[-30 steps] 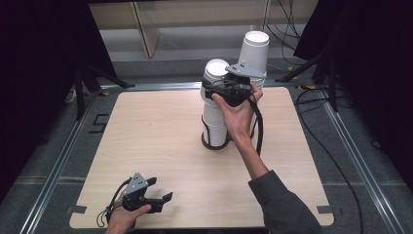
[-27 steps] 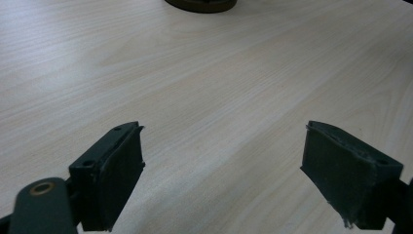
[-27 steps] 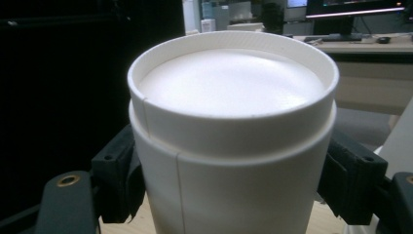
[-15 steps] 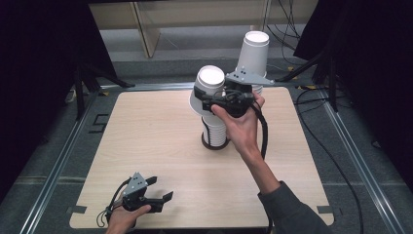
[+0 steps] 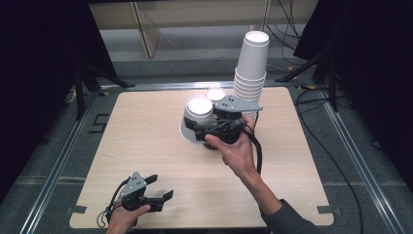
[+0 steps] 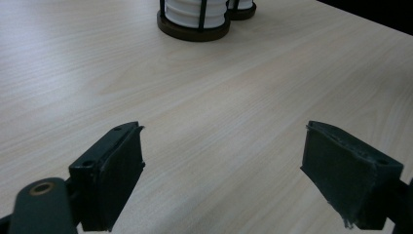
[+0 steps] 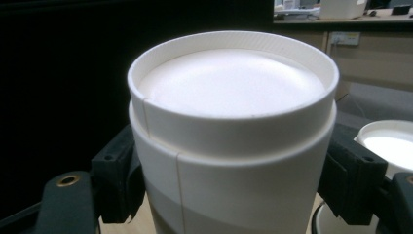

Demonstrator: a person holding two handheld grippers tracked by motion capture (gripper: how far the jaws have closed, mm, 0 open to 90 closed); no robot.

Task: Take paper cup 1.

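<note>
Gripping inverted paper cups w/ right gripper, jaws clamping either side of cup wall, as seen close in right gripper view — at least two nested, closed base facing up. Holding them above table mid-area, axis tilting slightly toward the left, just left of short stack & tall stack at far edge. Resting left gripper near front-left corner, jaws spread wide, holding nothing, well apart from cups. Judging next move: setting the pair down or onto a stack; tall stack lying to the right & behind the jaws, so right hand clearly nearer.
</note>
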